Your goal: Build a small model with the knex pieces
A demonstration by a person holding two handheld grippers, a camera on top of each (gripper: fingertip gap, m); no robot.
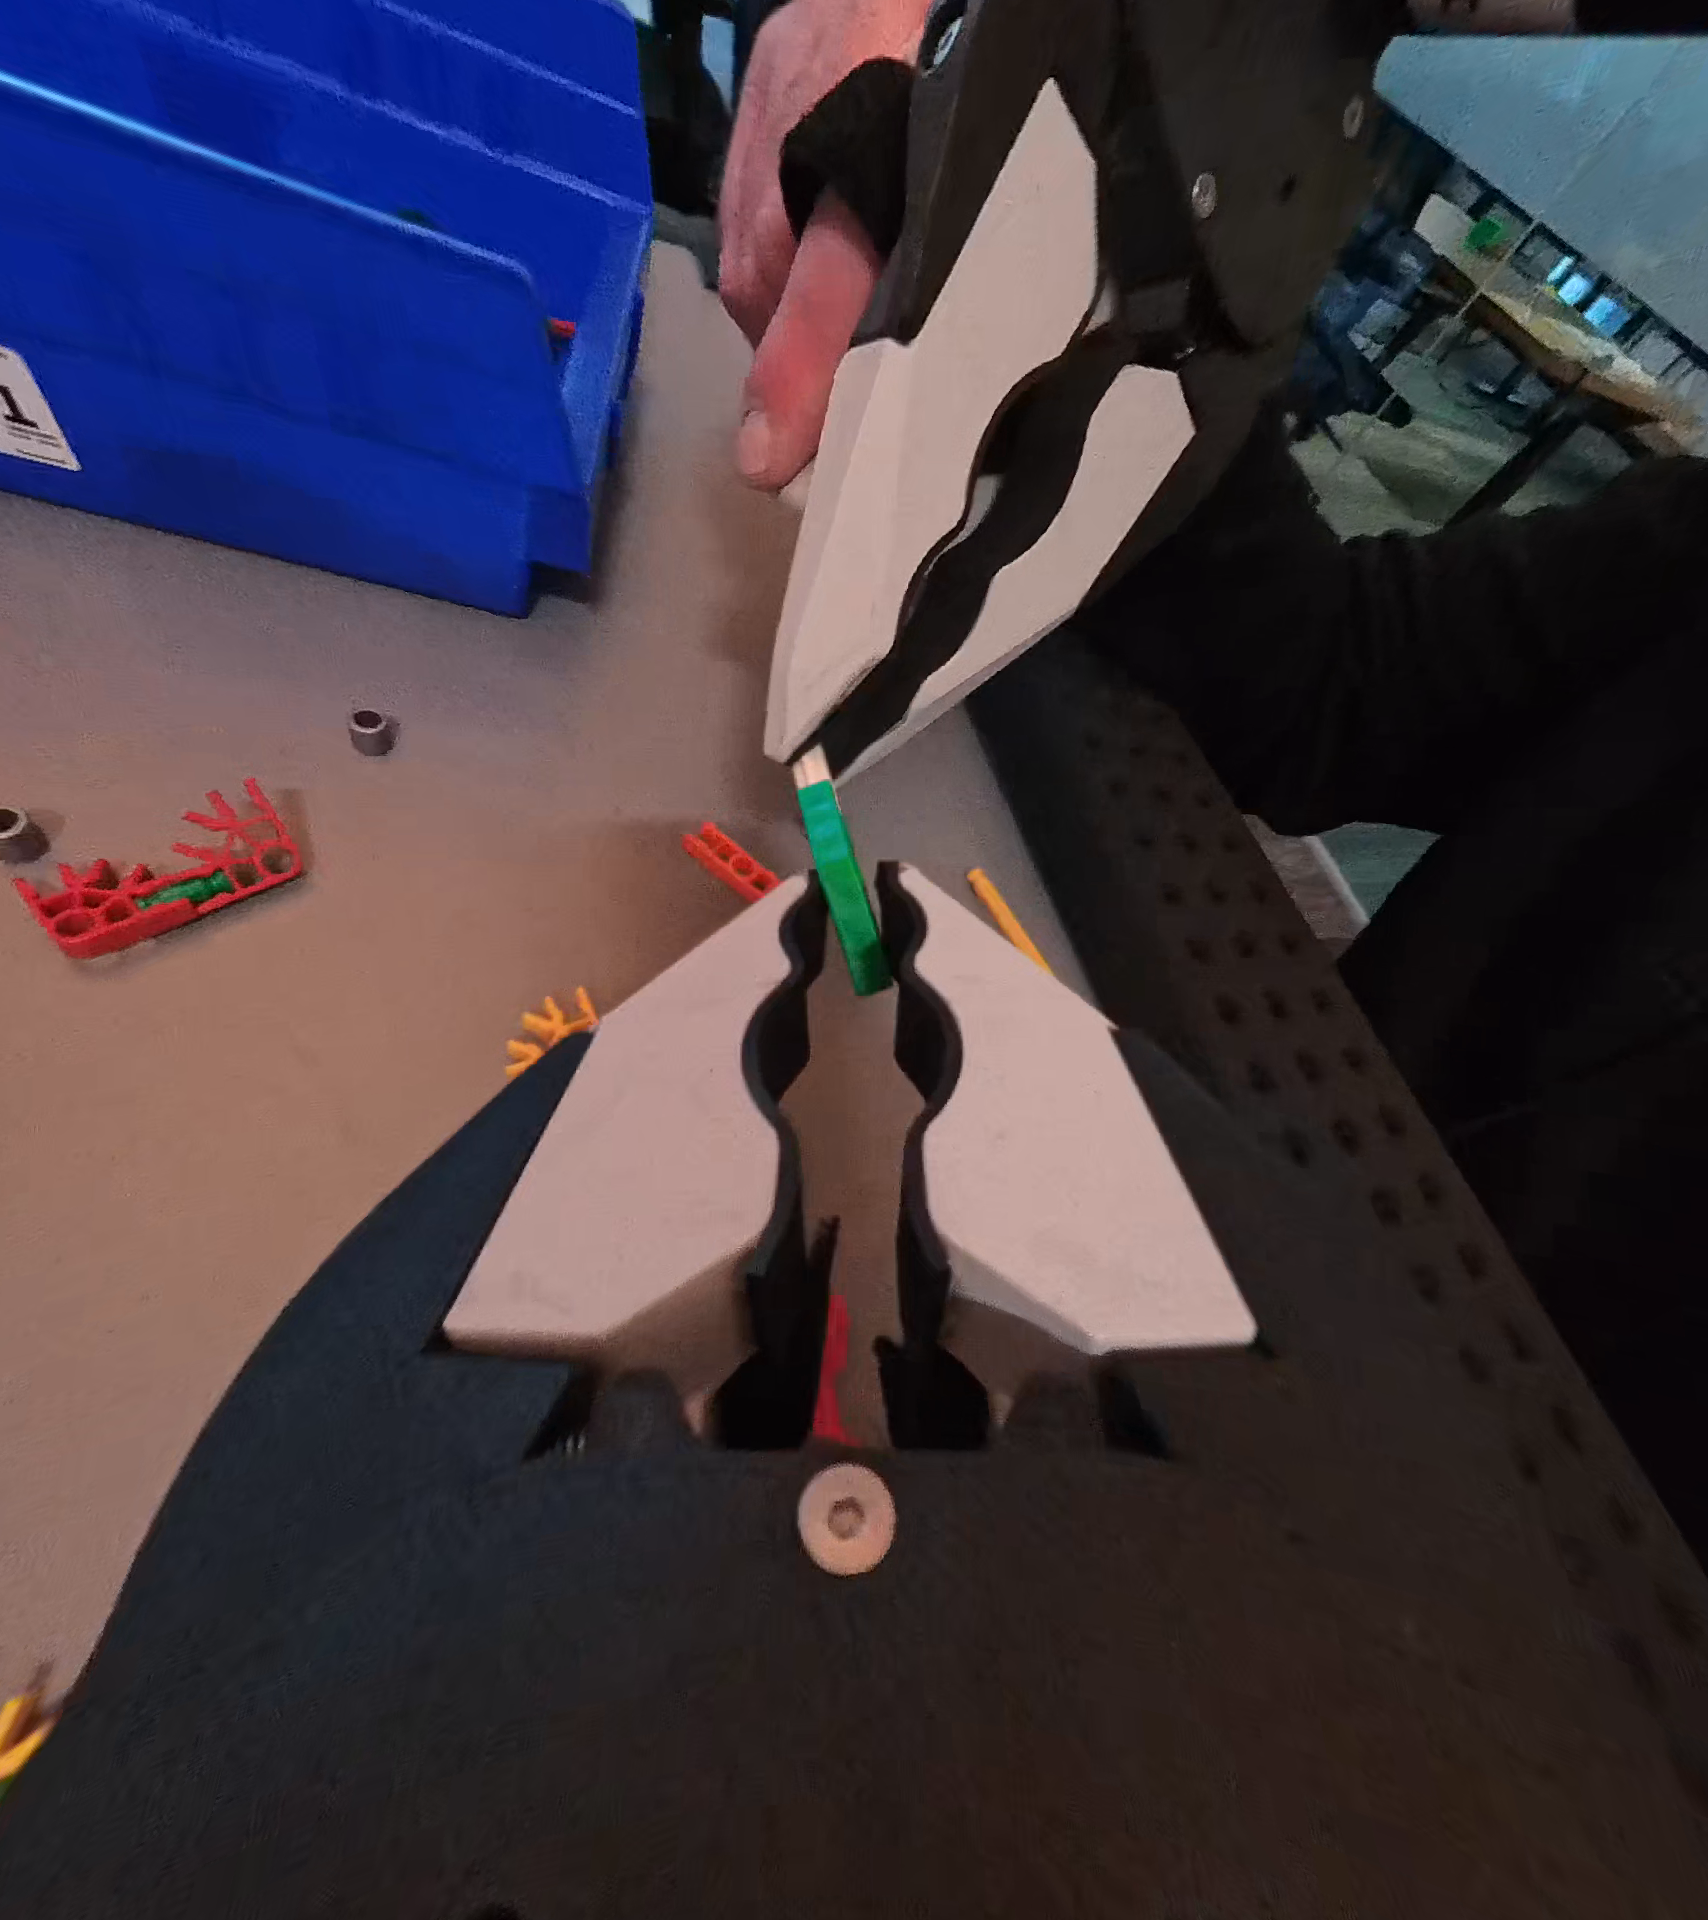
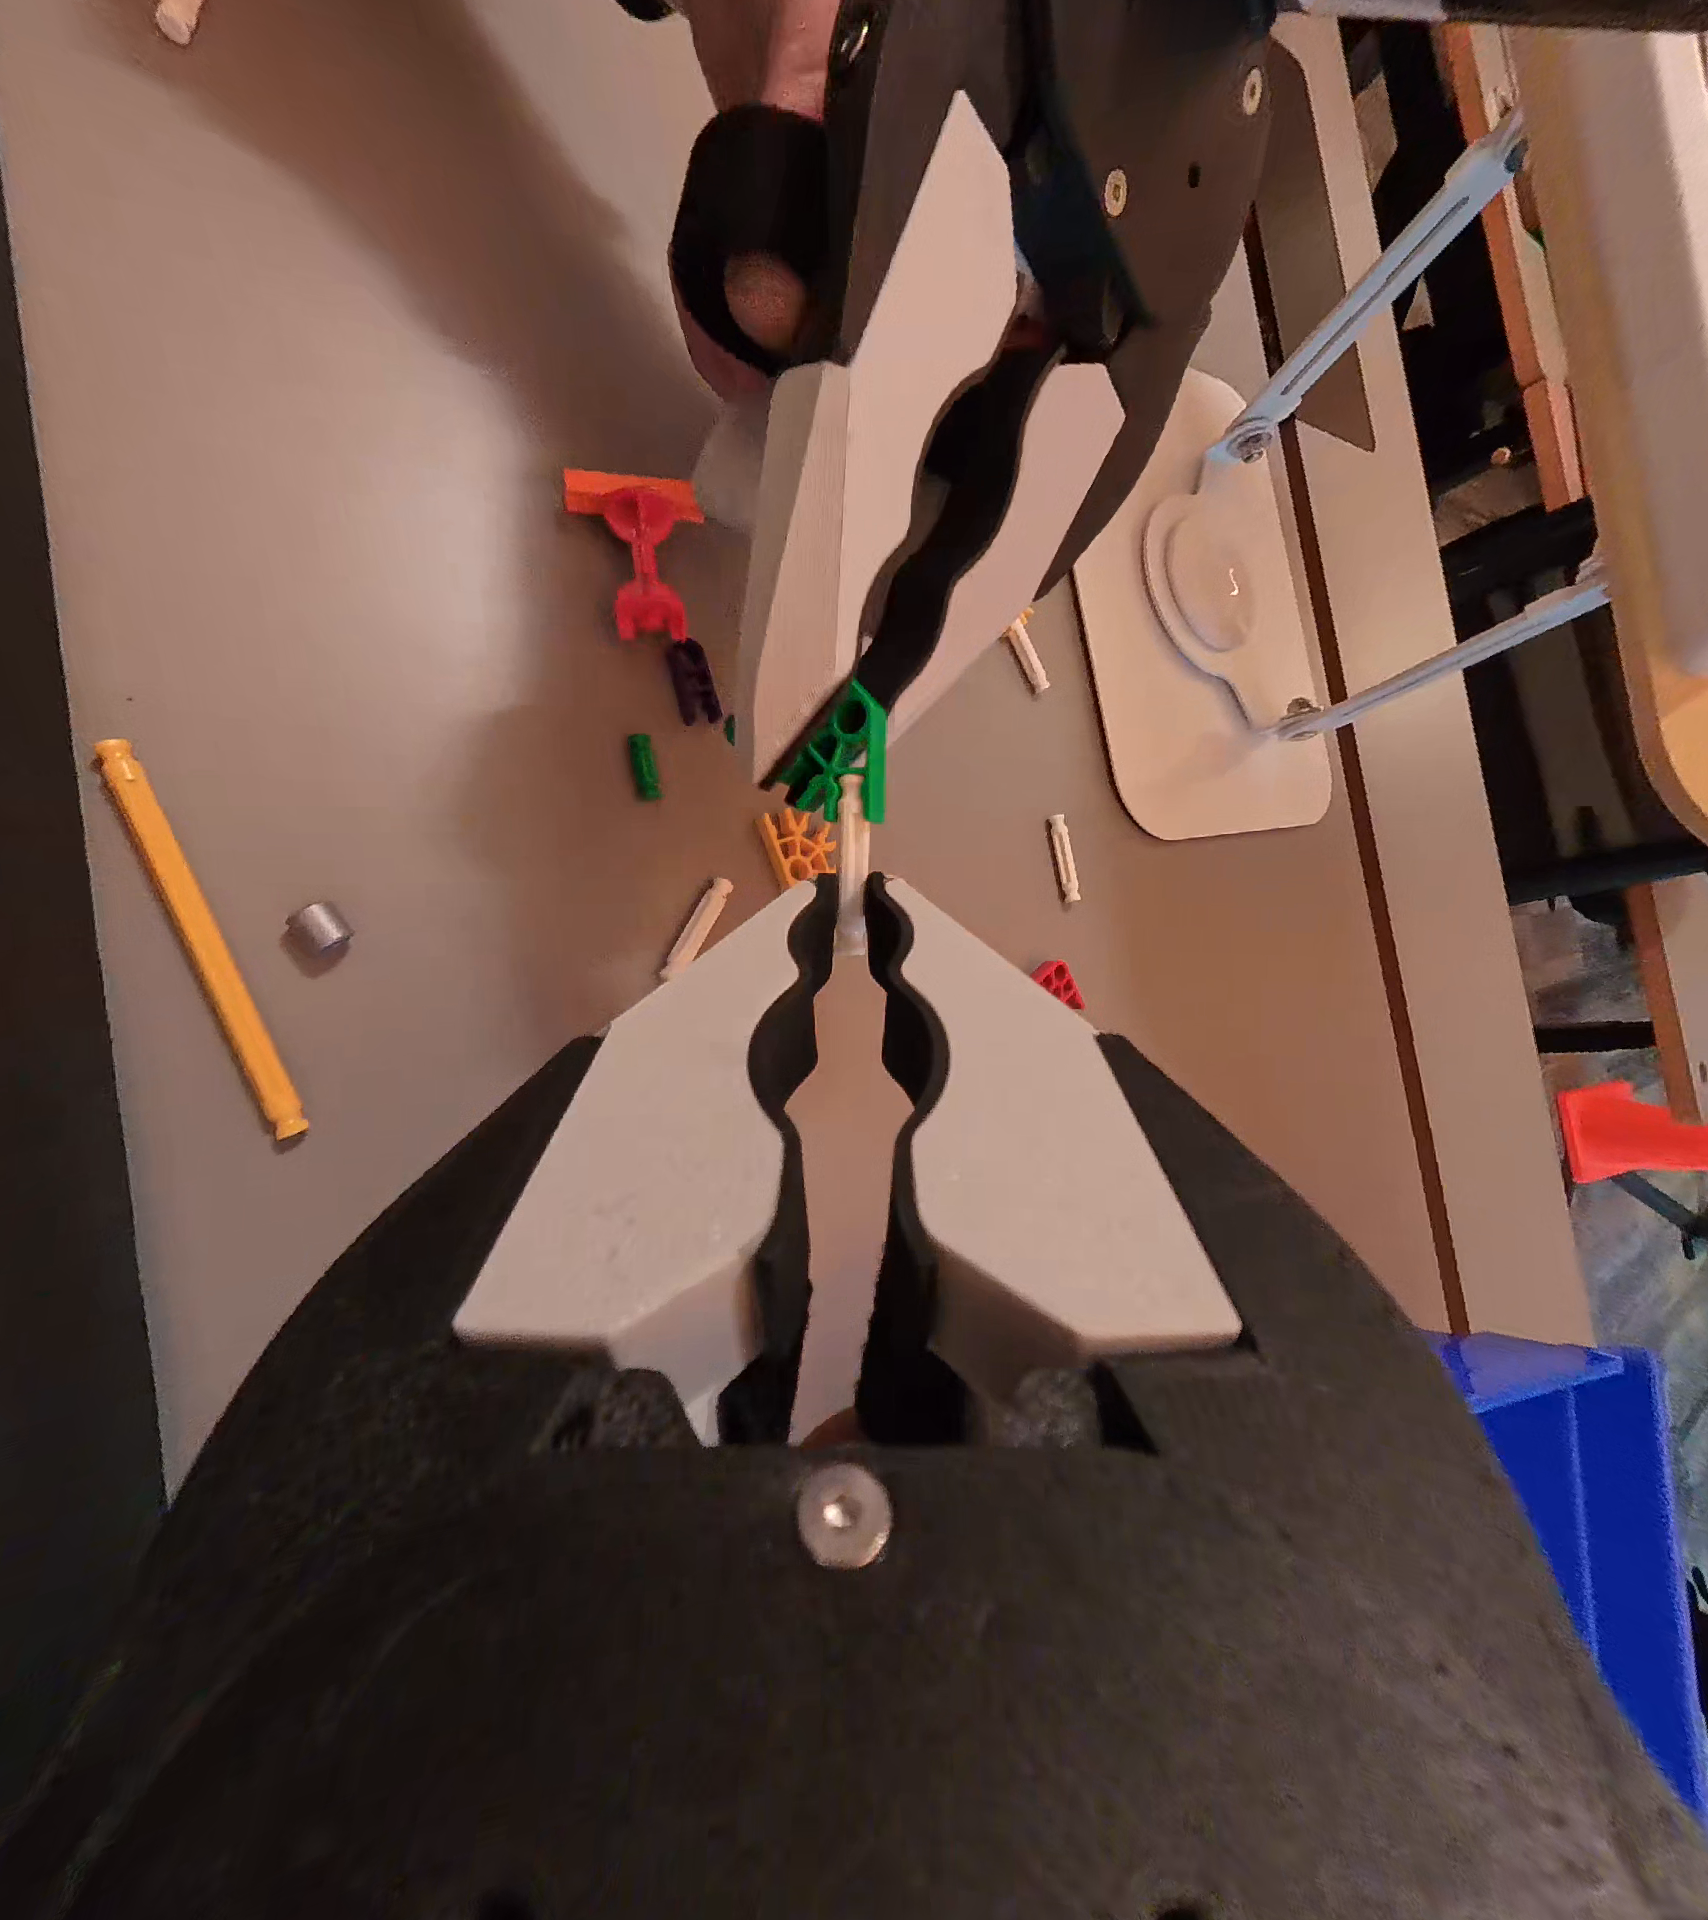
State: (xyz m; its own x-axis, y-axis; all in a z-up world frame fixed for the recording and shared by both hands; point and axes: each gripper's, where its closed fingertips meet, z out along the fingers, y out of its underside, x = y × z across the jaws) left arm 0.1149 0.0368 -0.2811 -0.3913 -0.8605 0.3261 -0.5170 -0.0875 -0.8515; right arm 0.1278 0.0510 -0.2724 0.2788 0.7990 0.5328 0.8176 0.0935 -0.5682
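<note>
**Both grippers meet on 1 green connector and 1 white rod**

From my seat at the controls, the biggest thing I see is the grey table (image 1: 206, 644), with a stack of blue bins (image 1: 289, 260) toward its far left corner in the left wrist view and a black perforated strip (image 1: 1276, 997) along its right edge. In the right wrist view a white base plate (image 2: 1234, 717) with thin metal struts sits near the table's right edge.

My left gripper (image 1: 848, 883) has its jaws narrowed onto a green connector (image 1: 845, 904), pinched flat between the tips. My right gripper (image 2: 850, 894) is likewise drawn in close, its tips clamped on a short white rod (image 2: 852, 873). That rod runs into a slot of the green connector (image 2: 834, 753), so the 2 parts are joined in the air above the table, between the 2 gripper noses. A person's hand (image 1: 798, 260) with a black finger strap shows behind the right gripper.

Loose parts lie across the table: a long yellow rod (image 2: 201, 940) near the left edge, a red connector cluster (image 1: 164, 883) with a green piece tucked in it, a red and orange assembly (image 2: 637, 551), a yellow connector (image 2: 796, 847) just under the joined parts, several white rods (image 2: 1063, 857), a purple clip (image 2: 694, 681), 1 short green rod (image 2: 642, 767), and small grey sleeves (image 2: 320, 925).
</note>
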